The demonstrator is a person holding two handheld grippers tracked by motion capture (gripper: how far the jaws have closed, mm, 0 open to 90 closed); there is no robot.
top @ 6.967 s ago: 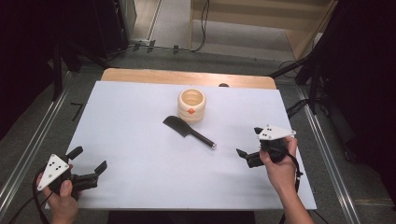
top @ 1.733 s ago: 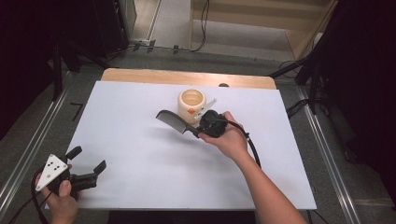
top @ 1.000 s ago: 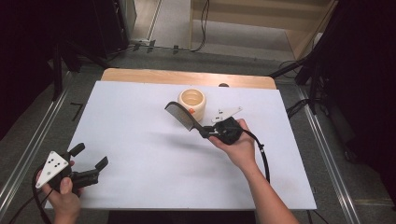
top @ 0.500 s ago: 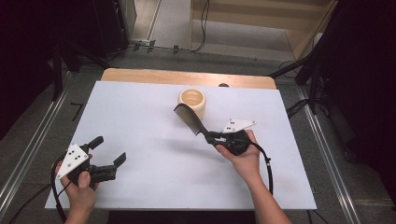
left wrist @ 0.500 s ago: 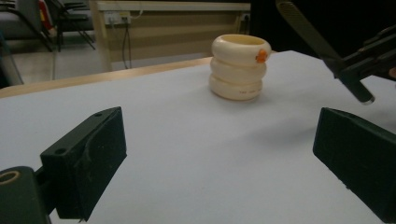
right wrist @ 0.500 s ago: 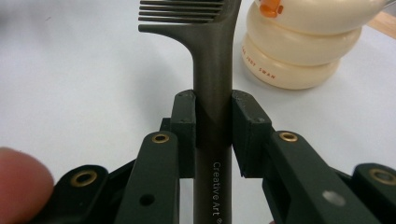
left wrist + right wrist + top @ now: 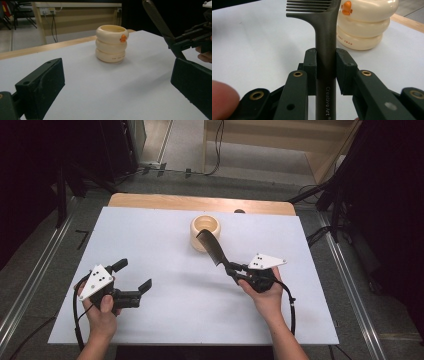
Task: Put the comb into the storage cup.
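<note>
The comb (image 7: 212, 247), dark, matte and slim with fine straight teeth, hangs tilted above the white table (image 7: 165, 240), its toothed head just in front of the cup. On the left, the left gripper (image 7: 134, 284) rests low near the table's front edge, its blocky black jaws spread wide around nothing. At centre back stands the cream cup (image 7: 205, 232), glossy and shaped like three stacked rings, with a small orange mark. On the right, the right gripper (image 7: 233, 272) clamps the comb's smooth handle between its square pads.
</note>
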